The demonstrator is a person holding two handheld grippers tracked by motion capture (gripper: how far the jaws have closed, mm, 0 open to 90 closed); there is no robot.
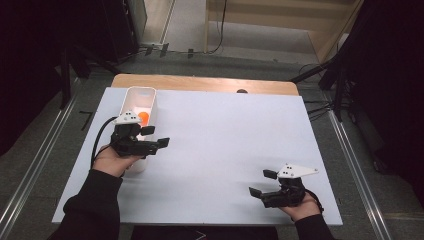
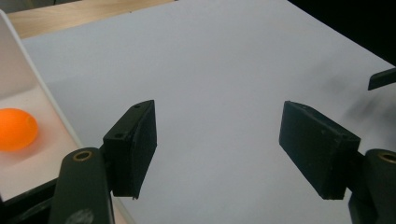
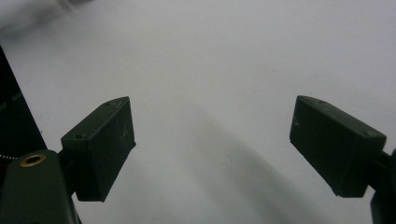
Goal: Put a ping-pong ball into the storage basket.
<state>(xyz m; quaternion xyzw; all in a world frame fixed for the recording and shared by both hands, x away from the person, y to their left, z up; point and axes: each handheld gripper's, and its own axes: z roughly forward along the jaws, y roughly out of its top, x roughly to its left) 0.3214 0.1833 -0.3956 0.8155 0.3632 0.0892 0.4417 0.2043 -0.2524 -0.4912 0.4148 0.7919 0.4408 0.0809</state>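
Currently: one container on the bench [image 1: 215, 150], a white rectangular bin [image 1: 141, 93] at the left side of the white sheet, long axis running away from the person. Open top, no lid seen.

Contents: one orange ball [image 1: 143, 118], sitting on the bin floor, roughly mid-length. Seen again in the left gripper view, ball [image 2: 16, 129] just behind the bin wall [image 2: 42, 93], not touching the jaws. Near end of the bin hidden under the left hand, so contents there unknown.

Count:
- bins: 1
- orange balls: 1 visible
- hand-held grippers: 2

Left hand-held gripper [image 1: 156, 136]: held over the bin's near half, jaws pointing right across the sheet, spread apart, nothing between the pads. Left gripper view confirms: bare white sheet between the jaws [image 2: 217, 149], ball off to the left and outside them.

Right hand-held gripper [image 1: 262, 182]: near the front right of the sheet, well apart from bin and ball, jaws pointing left. Spread wide, nothing pinched; right gripper view [image 3: 212, 149] has plain white surface between the pads.

Wooden bench edge visible beyond the sheet's far side. Small dark spot [image 1: 242, 91] on that strip, too small to identify.
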